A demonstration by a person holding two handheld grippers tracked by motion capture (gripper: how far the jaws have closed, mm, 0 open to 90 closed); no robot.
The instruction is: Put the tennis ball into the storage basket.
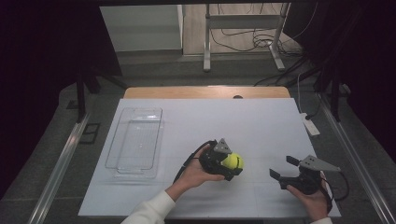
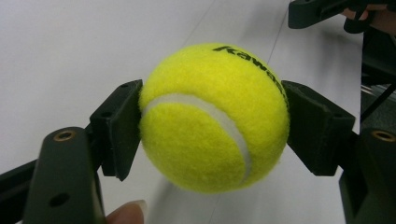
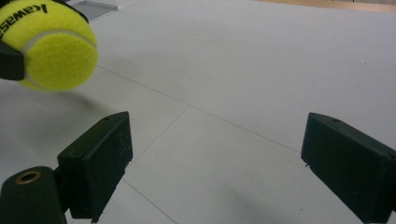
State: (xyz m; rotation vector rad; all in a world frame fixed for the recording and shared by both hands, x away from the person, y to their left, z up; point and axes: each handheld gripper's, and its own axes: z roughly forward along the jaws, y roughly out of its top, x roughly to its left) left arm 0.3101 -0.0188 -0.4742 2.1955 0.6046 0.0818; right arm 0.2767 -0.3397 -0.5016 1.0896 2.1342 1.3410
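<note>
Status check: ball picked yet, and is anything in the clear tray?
Done: the left hand-held gripper is shut on the tennis ball, held off the table. In hand: nothing else; the right hand-held gripper is open. Left, if the clear tray is the goal: it holds nothing yet.

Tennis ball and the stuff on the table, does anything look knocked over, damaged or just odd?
Nothing stands out. The tennis ball sits squarely between the left gripper jaws, the right gripper is open and holds nothing, and the clear tray lies flat.

High view overhead, forward-down; gripper views low, close; all share tennis ball [image 1: 232,161].
</note>
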